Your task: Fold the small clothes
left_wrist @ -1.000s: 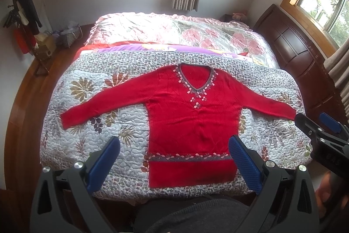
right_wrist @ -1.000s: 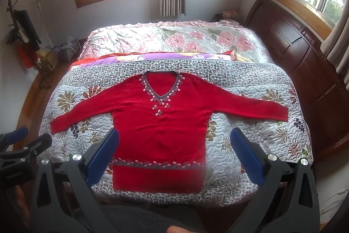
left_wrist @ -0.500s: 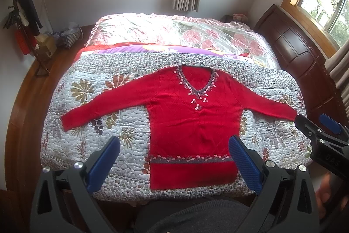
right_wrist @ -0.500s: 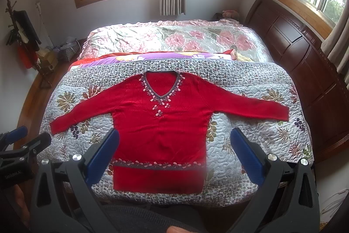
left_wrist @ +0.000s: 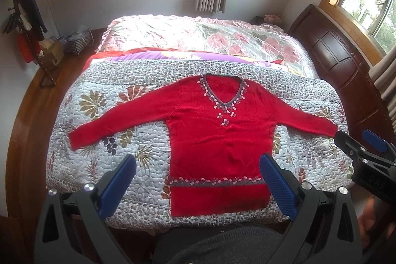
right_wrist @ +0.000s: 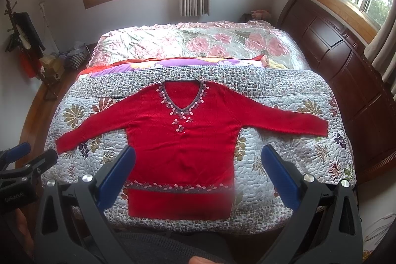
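A red V-neck sweater (left_wrist: 217, 137) (right_wrist: 180, 137) lies flat, face up, on the quilted floral bedspread (left_wrist: 104, 140) (right_wrist: 297, 155), both sleeves spread out sideways and its hem toward me. My left gripper (left_wrist: 198, 165) hangs open above the near edge of the bed, its blue pads (left_wrist: 277, 182) wide apart and empty. Likewise open and empty, my right gripper (right_wrist: 198, 160) hovers over the sweater's lower half. Each gripper also shows at the edge of the other's view: the right gripper (left_wrist: 356, 142) and the left gripper (right_wrist: 32, 155).
Beyond the quilt lie a purple sheet (left_wrist: 173, 57) and a pink floral duvet (left_wrist: 198, 34). A dark wooden headboard (right_wrist: 346, 61) runs along the right. A coat stand (left_wrist: 27, 24) and baskets (left_wrist: 79, 41) stand at the left wall. A person's dark clothing (left_wrist: 235, 244) fills the bottom.
Both grippers have drifted slightly; the sweater sits a touch higher in the views. Nothing was gripped and the sweater has not moved on the bed.
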Demonstrator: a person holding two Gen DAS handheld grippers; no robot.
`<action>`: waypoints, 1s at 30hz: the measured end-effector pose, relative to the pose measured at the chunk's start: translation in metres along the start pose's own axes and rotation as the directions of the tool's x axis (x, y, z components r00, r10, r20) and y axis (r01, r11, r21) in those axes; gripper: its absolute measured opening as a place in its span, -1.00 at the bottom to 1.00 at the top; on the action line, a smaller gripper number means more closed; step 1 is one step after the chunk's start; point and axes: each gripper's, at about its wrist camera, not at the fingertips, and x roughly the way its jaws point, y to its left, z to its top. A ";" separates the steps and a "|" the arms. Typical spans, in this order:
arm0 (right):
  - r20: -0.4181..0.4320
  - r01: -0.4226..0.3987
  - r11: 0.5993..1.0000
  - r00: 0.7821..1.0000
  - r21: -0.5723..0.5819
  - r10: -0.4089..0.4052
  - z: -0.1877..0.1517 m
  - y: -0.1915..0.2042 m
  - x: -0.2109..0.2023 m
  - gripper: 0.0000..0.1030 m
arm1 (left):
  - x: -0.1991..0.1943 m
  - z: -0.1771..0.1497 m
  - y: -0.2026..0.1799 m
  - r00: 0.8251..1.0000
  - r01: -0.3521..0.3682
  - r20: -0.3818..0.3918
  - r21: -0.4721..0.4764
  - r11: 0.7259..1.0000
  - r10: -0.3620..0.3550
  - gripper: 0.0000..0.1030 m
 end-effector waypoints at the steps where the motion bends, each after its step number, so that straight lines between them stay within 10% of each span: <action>1: -0.001 -0.002 1.000 1.000 0.001 0.002 0.000 0.000 0.000 0.95 | 0.000 0.000 0.000 1.000 0.000 -0.001 0.000 1.000 0.000 0.93; 30: -0.009 0.023 0.998 1.000 0.058 -0.023 0.006 0.007 0.017 0.95 | 0.032 0.019 0.031 0.999 0.028 -0.030 0.026 0.999 -0.028 0.93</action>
